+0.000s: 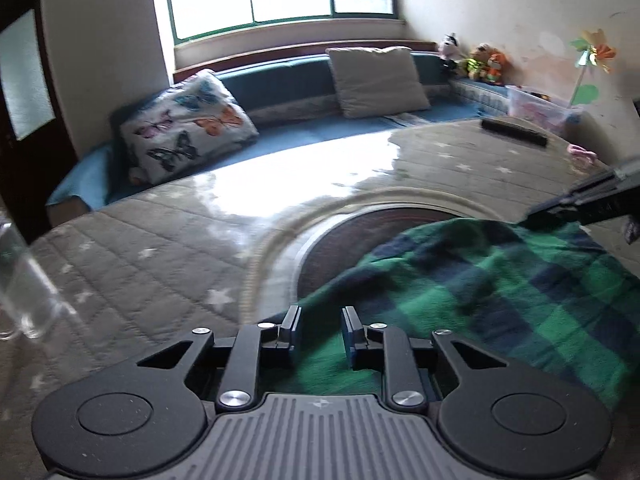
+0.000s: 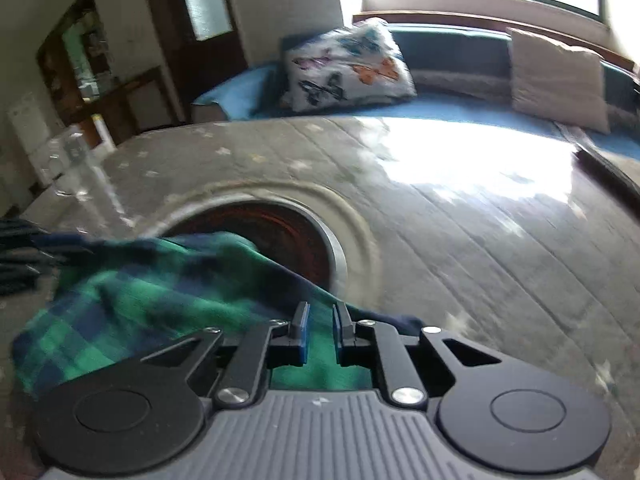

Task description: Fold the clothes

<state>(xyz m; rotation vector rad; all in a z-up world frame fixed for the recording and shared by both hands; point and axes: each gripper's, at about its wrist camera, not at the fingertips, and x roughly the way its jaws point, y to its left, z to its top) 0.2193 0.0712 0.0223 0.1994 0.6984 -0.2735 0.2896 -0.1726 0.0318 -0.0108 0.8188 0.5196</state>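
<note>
A star-quilted, plastic-covered table (image 1: pixel 132 248) carries a green-and-navy plaid garment (image 1: pixel 500 280), draped partly over the round recessed opening (image 1: pixel 380 224) at its centre. The cloth runs crosswise between your two tools, and each stands at one end of it. Your left gripper (image 1: pixel 318 332) and right gripper (image 2: pixel 320 332) both have fingers parted with cloth lying between them, unclamped. Nothing shows inside the opening; a clear plastic bin (image 1: pixel 536 106) of pink items sits beyond.

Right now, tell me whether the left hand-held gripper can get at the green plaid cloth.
Probably yes: the left hand-held gripper is open right over the green plaid cloth, with nothing between them.
</note>
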